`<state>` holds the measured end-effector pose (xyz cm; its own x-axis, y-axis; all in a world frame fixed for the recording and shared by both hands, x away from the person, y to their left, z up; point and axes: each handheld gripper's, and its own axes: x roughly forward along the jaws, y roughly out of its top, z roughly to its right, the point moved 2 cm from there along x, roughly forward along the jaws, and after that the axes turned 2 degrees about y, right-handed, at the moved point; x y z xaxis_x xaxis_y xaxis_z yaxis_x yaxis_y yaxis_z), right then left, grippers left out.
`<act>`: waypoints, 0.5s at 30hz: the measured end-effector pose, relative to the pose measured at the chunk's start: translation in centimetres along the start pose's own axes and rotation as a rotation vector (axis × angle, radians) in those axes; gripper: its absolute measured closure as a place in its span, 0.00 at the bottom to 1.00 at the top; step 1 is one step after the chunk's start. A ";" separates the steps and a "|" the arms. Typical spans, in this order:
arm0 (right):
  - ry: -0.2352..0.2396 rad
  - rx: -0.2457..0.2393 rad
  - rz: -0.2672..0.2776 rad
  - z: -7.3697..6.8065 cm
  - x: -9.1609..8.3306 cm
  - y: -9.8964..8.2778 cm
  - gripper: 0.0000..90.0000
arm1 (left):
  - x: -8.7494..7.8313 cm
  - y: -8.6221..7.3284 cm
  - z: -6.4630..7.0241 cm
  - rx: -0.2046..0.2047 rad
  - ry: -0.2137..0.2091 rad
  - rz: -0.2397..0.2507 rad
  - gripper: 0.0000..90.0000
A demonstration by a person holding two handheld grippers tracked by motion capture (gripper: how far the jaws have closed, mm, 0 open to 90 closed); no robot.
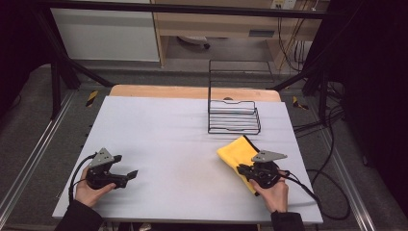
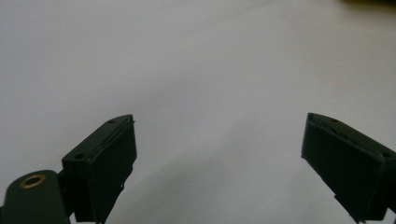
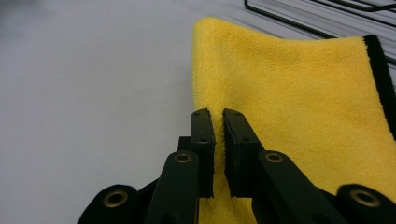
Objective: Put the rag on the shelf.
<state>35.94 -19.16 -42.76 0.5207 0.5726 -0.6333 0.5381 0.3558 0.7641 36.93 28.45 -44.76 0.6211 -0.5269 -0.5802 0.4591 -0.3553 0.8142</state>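
Right gripper (image 3: 218, 154) jaws nearly together over yellow cloth (image 3: 299, 98); left gripper (image 2: 219, 163) jaws wide apart.

I count 1 cloth (image 1: 239, 157), 1 rack (image 1: 234, 115), 1 table (image 1: 168, 139), and my 2 grippers (image 1: 129, 177) (image 1: 243, 169).

Yellow, black-edged cloth (image 1: 236, 153) lies flat beside wire rack (image 1: 234, 117).

Yellow cloth (image 3: 289, 93) looks fuzzy, proper microfibre pile (black trim edge). Table (image 1: 159, 139) is smooth matt grey, rack (image 1: 234, 117) thin black wire, jaws matt plastic.
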 end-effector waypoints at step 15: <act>0.065 0.022 -0.035 -5.1 4.9 1.3 0.92 | 0.1 0.0 0.2 0.010 0.007 -0.012 0.11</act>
<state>35.83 -12.14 -44.28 0.4576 0.6073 -0.6495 0.5697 0.3606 0.7385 36.92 28.22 -44.82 0.6199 -0.5173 -0.5900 0.4600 -0.3696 0.8074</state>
